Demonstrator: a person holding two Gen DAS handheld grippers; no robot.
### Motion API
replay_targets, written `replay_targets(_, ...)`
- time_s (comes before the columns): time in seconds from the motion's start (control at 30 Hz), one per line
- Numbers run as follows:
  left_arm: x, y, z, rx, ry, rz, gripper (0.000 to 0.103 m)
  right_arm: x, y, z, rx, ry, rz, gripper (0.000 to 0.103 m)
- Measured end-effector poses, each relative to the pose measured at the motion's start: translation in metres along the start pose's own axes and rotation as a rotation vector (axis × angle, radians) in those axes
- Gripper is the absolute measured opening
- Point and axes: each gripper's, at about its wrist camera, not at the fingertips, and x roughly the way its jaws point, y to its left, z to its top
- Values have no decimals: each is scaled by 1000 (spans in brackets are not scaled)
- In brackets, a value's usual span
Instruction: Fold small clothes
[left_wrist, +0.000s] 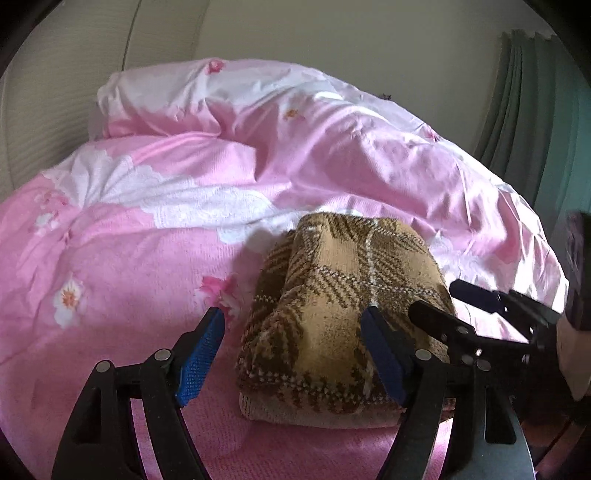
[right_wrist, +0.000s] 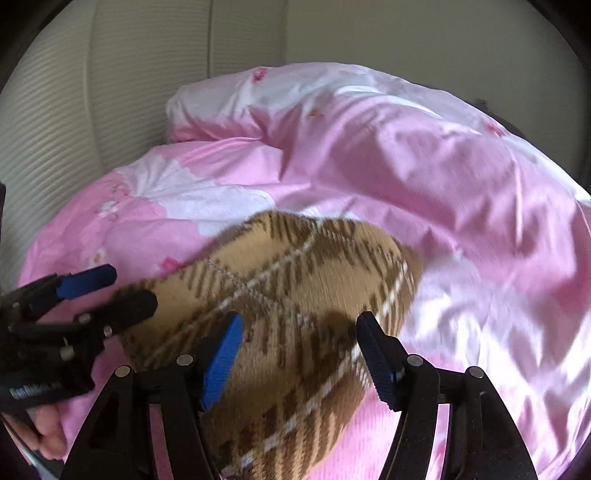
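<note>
One folded brown and tan plaid knit garment (left_wrist: 343, 317) lies on a bed covered by one pink floral duvet (left_wrist: 155, 221). The left gripper (left_wrist: 295, 350) is spread wide, the garment just ahead between its two blue-padded fingers. The right gripper (right_wrist: 299, 358) is also spread wide, directly above the garment. White lettering on the left gripper's body is too blurred to read.

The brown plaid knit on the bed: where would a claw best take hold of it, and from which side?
Probably the near thick folded edge of the brown plaid knit, approached low from the front: the layers stack there, raised off the pink sheet, so open fingers can straddle them.
</note>
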Motion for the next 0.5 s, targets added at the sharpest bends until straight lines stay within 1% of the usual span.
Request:
replay_targets(0.03,5,5,-2,-33,18,-22,75,-1,0,-3,12,-2,-2,65)
replay_targets(0.1,13,11,-5,-66,53,-30,75,1,-3,-5,27,-3,-5,65)
replay_targets(0.2,30,14,-12,-57,110,-2,76,5,-3,-9,29,4,-18,65)
replay_targets(0.23,34,15,-15,-61,127,-7,76,7,-2,-11,23,8,-21,65)
replay_targets(0.37,35,15,-16,-62,134,-11,77,6,0,-14,27,-1,-28,66)
replay_targets(0.47,29,18,-11,-80,132,-29,76,-7,-10,-13,106,-28,-12,67)
replay_targets(0.5,26,20,-9,-95,129,-44,76,-10,-16,-13,140,-37,-15,70)
